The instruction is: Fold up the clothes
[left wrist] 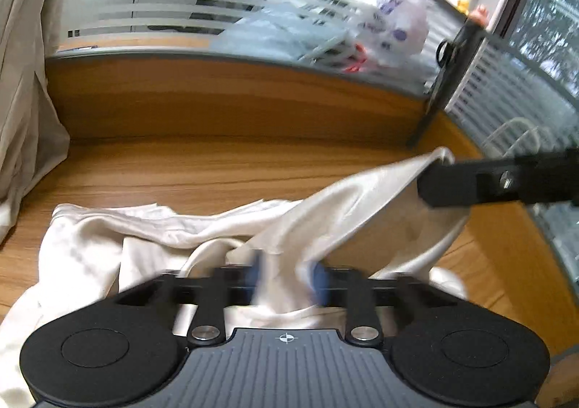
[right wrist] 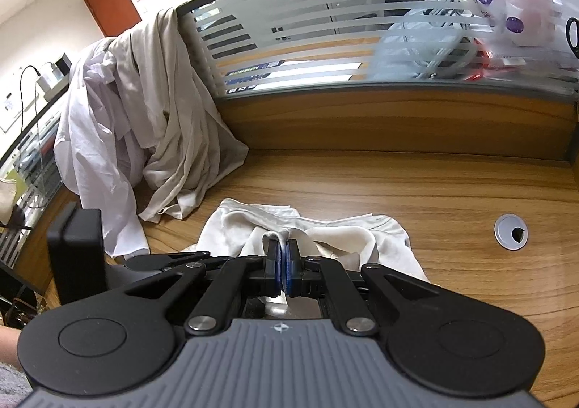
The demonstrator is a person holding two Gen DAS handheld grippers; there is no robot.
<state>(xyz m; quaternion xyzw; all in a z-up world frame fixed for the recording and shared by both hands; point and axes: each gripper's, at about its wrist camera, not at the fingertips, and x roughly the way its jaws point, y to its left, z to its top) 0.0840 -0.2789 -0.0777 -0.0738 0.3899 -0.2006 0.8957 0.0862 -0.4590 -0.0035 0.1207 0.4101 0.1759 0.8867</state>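
A cream garment (left wrist: 108,249) lies crumpled on the wooden desk (left wrist: 217,169). My left gripper (left wrist: 287,279) is low over its near part. The blue pads (left wrist: 318,281) are blurred, with a bunch of the cloth caught between them. My right gripper (left wrist: 430,183) comes in from the right and holds one corner of the garment lifted off the desk. In the right wrist view the right gripper (right wrist: 283,263) is shut on a fold of the cream garment (right wrist: 347,241), pads tight together. The left gripper's black body (right wrist: 76,249) shows at the left.
A heap of white and beige clothes (right wrist: 144,111) hangs over the striped glass partition (right wrist: 362,10) at the desk's left end. A grey cable grommet (right wrist: 511,231) sits in the desk (right wrist: 398,191) to the right. Plastic bags (left wrist: 391,28) lie behind the glass.
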